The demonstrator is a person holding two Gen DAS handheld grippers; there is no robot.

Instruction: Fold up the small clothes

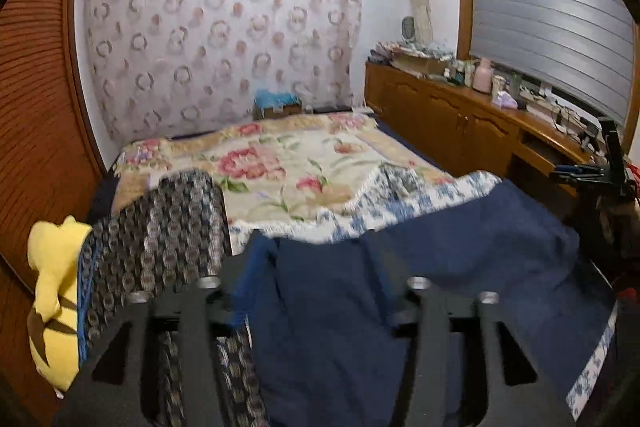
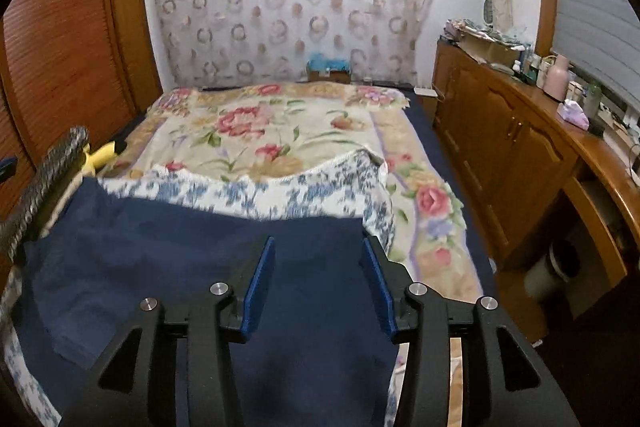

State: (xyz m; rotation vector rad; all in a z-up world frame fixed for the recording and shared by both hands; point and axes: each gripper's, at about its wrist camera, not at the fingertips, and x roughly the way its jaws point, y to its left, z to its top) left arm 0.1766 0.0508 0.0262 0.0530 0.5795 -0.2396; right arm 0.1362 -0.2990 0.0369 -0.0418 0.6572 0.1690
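The navy garment (image 2: 200, 259) lay spread across the near end of the bed, on a blue-and-white flowered cloth (image 2: 280, 191) that covered part of the big rose-patterned blanket (image 2: 256, 131). The right gripper (image 2: 320, 287) hung over the garment's right part with its blue pads (image 2: 260, 287) wide apart and nothing between them. The left gripper (image 1: 316, 303) sat at the garment's left edge, beside a dark patterned cloth (image 1: 168, 227) and a yellow plush toy (image 1: 52, 291), but the navy fabric hid its fingertips, so I could not tell whether it had hold of anything.
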